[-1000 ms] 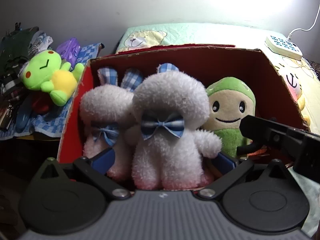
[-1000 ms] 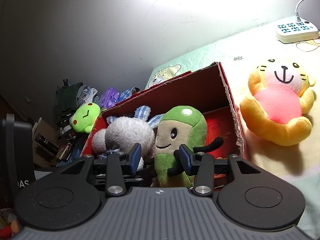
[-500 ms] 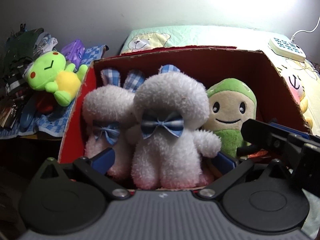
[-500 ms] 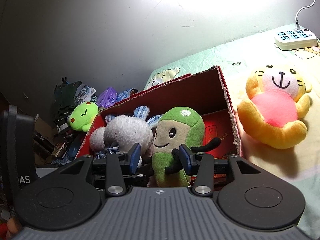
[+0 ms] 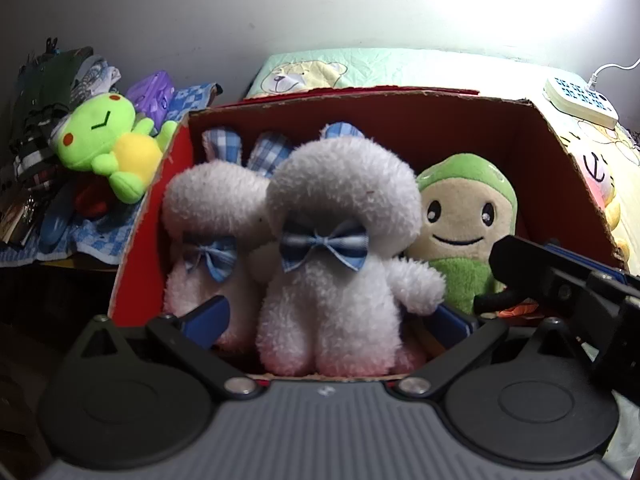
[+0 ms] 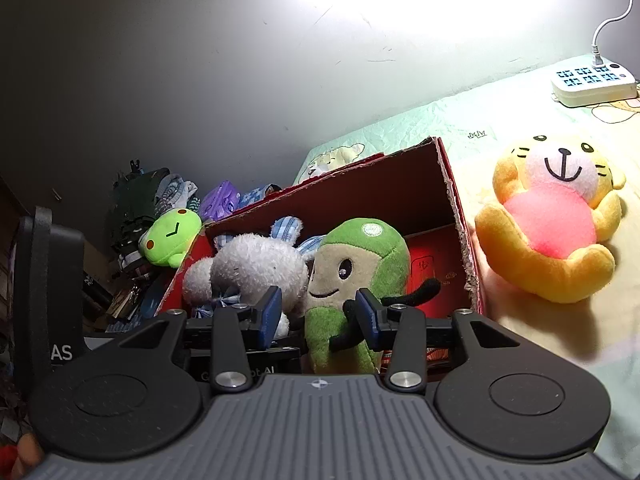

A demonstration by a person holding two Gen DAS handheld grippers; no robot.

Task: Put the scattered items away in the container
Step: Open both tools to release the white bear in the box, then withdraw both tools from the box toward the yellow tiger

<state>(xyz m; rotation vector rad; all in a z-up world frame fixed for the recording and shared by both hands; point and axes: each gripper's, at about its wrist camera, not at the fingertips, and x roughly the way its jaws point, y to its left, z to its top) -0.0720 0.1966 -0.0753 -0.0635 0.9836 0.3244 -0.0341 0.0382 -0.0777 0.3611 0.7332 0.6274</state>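
Note:
A red cardboard box (image 5: 440, 120) holds two white plush rabbits with blue bows (image 5: 340, 248) and a green plush doll (image 5: 468, 224). My left gripper (image 5: 326, 320) is open at the box's near edge, its fingers either side of the front rabbit, not pressing it. My right gripper (image 6: 318, 314) is open around the green doll's (image 6: 352, 272) body in the box (image 6: 400, 196). A yellow and pink plush cat (image 6: 556, 224) lies on the bed right of the box. A green and yellow frog plush (image 5: 108, 144) lies left of the box on a checked cloth.
A white power strip (image 6: 592, 84) with its cable lies at the bed's far right by the wall. Clothes and clutter (image 5: 44, 92) pile up at the left beyond the frog. The right gripper's body (image 5: 580, 288) crosses the right of the left wrist view.
Both grippers have drawn back and up slightly from the box. The toys in the box have not moved. Jaw openings look unchanged.

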